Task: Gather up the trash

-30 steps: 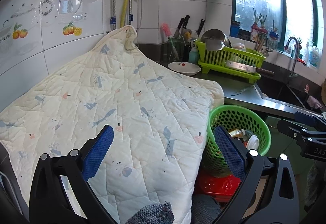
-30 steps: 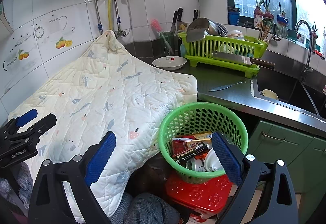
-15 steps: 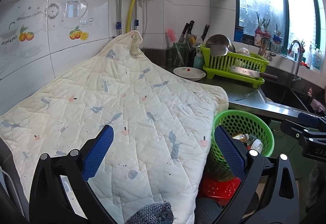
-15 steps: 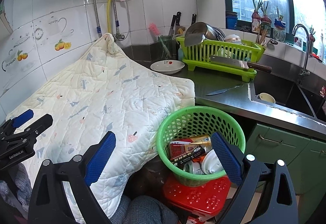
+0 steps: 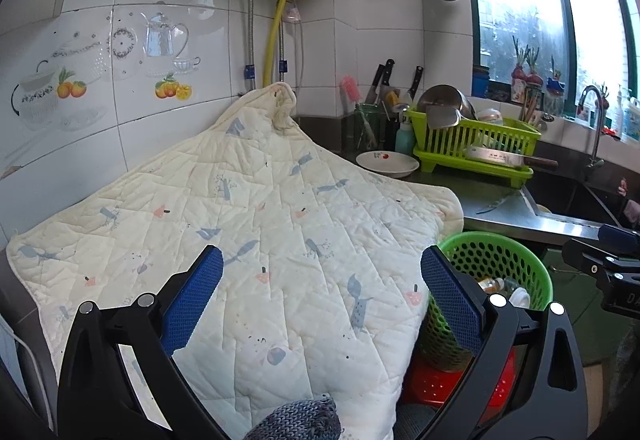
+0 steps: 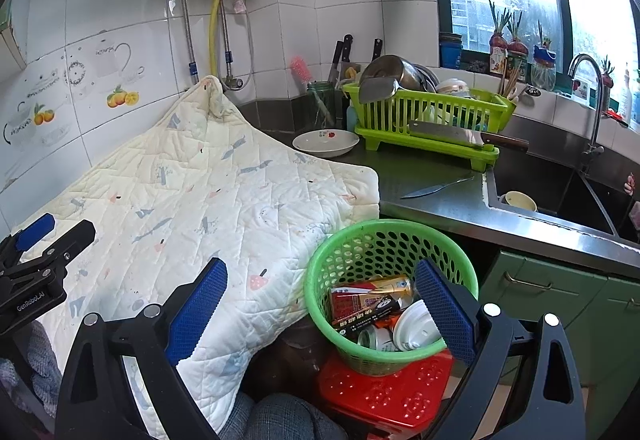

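A green mesh basket (image 6: 360,240) stands on a red stool (image 6: 384,392) below the counter edge. It holds trash: a red and black carton (image 6: 360,308), a gold can (image 6: 394,284), another can and a white cup (image 6: 414,326). The basket (image 5: 496,252) also shows low right in the left wrist view. My right gripper (image 6: 320,308) is open above the basket's near left side, empty. My left gripper (image 5: 320,300) is open over the quilted cloth (image 5: 260,224), empty.
The cream quilted cloth (image 6: 192,199) drapes over the counter on the left. Behind are a white plate (image 6: 326,141), a lime dish rack (image 6: 428,119) with a cleaver, a loose knife (image 6: 438,187), and a sink (image 6: 552,191) with a cup. Green cabinets (image 6: 560,296) stand at right.
Both grippers have risen and tilted upward a little, so the basket and cloth sit lower in view. Both stay open and empty.
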A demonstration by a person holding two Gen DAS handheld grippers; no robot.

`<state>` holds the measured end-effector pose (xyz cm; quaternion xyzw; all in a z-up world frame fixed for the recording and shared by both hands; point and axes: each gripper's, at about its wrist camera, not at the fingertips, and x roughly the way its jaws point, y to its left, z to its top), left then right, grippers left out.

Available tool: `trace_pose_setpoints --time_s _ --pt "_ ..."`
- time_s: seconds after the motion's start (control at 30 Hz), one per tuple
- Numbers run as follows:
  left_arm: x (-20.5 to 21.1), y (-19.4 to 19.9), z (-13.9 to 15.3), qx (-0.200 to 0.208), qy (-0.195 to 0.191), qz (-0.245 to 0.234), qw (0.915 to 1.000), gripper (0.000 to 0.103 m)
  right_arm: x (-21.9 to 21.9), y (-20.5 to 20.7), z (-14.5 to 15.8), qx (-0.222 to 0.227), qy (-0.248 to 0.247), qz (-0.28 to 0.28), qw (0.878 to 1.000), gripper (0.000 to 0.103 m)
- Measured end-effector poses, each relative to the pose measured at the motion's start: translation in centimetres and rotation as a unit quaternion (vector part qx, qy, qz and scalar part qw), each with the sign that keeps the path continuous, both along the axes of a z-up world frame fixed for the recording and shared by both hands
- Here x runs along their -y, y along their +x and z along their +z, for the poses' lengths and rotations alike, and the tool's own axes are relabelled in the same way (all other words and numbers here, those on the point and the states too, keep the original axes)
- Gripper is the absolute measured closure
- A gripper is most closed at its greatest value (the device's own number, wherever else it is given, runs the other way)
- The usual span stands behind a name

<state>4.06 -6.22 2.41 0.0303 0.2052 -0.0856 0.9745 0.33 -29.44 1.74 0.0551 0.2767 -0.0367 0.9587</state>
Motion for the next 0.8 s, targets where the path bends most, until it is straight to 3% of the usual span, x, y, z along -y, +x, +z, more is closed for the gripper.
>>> trace_pose_setpoints --time_s 0.8 --pt "0.05 0.11 0.02 0.003 0.001 0.003 1.0 0.005 0.1 0.0 -0.09 0.003 0.003 -0.005 1.0 0.011"
